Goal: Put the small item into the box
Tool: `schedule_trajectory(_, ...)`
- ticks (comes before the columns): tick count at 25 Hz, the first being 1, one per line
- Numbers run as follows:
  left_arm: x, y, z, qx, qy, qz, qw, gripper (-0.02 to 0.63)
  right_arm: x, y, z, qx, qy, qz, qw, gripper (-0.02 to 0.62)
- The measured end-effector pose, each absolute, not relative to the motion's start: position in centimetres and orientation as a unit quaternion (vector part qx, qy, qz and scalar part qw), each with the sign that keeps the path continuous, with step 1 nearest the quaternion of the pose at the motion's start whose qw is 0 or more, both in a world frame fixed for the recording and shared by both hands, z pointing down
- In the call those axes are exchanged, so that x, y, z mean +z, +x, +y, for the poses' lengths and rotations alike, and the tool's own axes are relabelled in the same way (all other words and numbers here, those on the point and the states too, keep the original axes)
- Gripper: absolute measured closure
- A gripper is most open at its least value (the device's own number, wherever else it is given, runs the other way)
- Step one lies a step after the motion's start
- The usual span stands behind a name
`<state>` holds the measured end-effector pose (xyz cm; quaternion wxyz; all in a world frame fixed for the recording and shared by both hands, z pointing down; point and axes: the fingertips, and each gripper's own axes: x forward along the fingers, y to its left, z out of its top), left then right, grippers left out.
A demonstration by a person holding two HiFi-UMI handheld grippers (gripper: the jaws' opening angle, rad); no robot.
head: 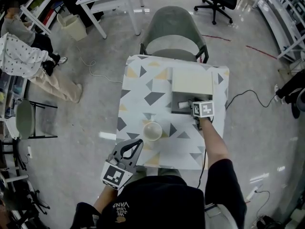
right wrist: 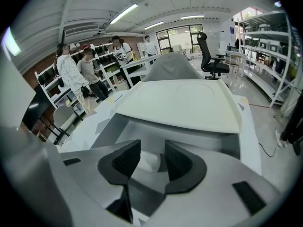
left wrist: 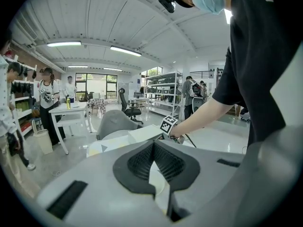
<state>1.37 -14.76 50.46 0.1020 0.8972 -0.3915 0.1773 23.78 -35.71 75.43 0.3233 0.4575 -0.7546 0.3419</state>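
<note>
Patterned counter (head: 138, 94) in a bright workshop, with shelves and people around it. At its two o'clock corner stands the box (head: 177, 105), lid open. The right tongs (right wrist: 151, 146) hang over it, spread apart and gripping nothing. The small white item (right wrist: 147, 163) lies on the box floor just beneath them, its long axis unclear. The left tongs (head: 139, 142), pinched together and empty, sit at seven o'clock, well apart from the box, near a white bowl (head: 152, 131).

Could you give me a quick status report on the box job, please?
Right claw open over the box, white small item lying inside below its jaws. Left claw shut, empty, near the table's edge. Nothing in the way.
</note>
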Motion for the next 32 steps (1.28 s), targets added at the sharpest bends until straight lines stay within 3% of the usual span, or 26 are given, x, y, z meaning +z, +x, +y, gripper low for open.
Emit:
schedule_trajectory(10,50.4,1.4,-14.4,0.179,0.896,-0.39,0.111,0.6,73.3,24.5,-36.2,0.287,0.491,-0.759,0.317,0.456)
schedule_trajectory(22,49.5,2.7,-15.5,0.164,0.922,-0.341,0.085,0.6,66.9,24.5,-35.6,0.238,0.537,-0.773,0.24,0.577)
schedule_trajectory(32,48.6,2.7,-15.8,0.151,0.942,-0.291,0.073,0.6,63.0,24.6,-32.0,0.233,0.573,-0.759,0.202,0.594)
